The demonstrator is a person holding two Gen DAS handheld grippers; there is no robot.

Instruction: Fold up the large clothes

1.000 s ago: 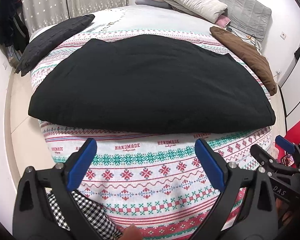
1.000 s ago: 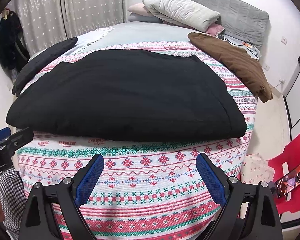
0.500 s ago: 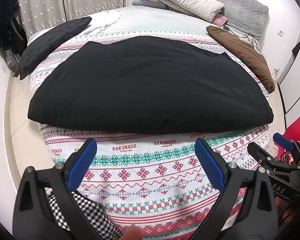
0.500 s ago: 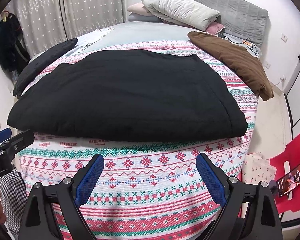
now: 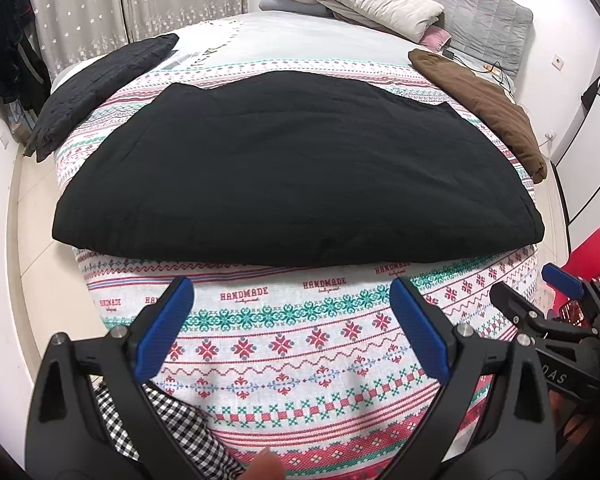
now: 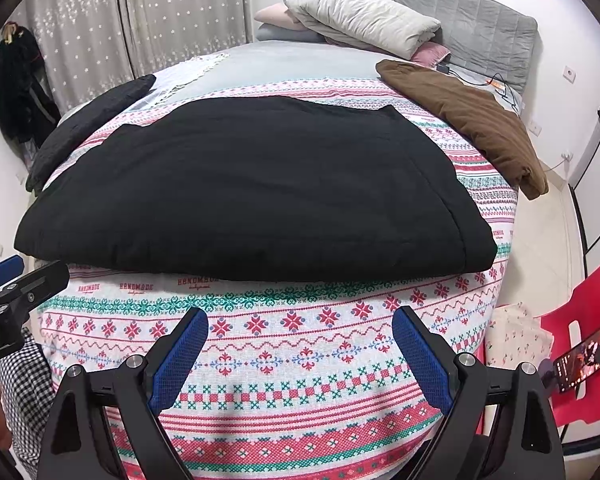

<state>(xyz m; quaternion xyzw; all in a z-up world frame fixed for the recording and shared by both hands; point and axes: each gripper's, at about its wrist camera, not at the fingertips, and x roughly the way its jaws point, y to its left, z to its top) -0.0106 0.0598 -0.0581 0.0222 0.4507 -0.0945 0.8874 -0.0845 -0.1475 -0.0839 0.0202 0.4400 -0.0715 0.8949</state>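
A large black garment [image 5: 296, 168] [image 6: 256, 188] lies folded flat across the patterned bedspread [image 5: 284, 344] [image 6: 300, 344], its near edge close to the foot of the bed. My left gripper [image 5: 290, 304] hangs open over the bedspread, short of the garment's near edge, holding nothing. Open and empty too, my right gripper [image 6: 300, 334] hovers above the bedspread below the garment's front edge. The right gripper [image 5: 556, 284] shows at the right of the left wrist view, and the left gripper [image 6: 20, 276] shows at the left of the right wrist view.
A brown garment [image 6: 468, 120] lies along the bed's right side and a dark quilted one [image 5: 96, 88] along the left. Pillows [image 6: 360, 20] are stacked at the grey headboard. A red chair [image 6: 584, 332] with a phone [image 6: 584, 354] stands at the right. A checked sleeve [image 5: 168, 424] is below.
Both grippers have shifted very slightly; the black garment sits a little lower and nearer in the left wrist view. Nothing was taken hold of or let go.
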